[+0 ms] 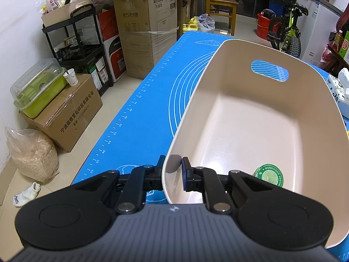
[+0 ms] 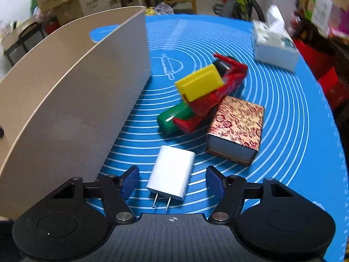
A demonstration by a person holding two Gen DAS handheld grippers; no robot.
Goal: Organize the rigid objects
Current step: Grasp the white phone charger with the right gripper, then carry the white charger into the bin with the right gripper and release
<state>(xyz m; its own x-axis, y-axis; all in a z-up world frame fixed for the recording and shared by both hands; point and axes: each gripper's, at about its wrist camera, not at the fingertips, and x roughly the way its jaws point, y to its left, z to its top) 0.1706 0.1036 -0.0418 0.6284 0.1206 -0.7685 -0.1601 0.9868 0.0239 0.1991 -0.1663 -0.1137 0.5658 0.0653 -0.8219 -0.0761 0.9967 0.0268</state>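
Note:
My left gripper is shut on the near rim of a beige plastic bin; one finger is outside the wall, the other inside. A round green tin lies inside the bin near that corner. In the right wrist view the bin stands on the left. My right gripper is open around a white plug charger that lies on the blue mat, prongs toward me. Beyond it lie a green cylinder, a red toy, a yellow block and a patterned box.
A tissue pack sits at the mat's far right, also at the left wrist view's right edge. Left of the table are cardboard boxes, a black cart and a bag of grain on the floor. A bicycle stands behind.

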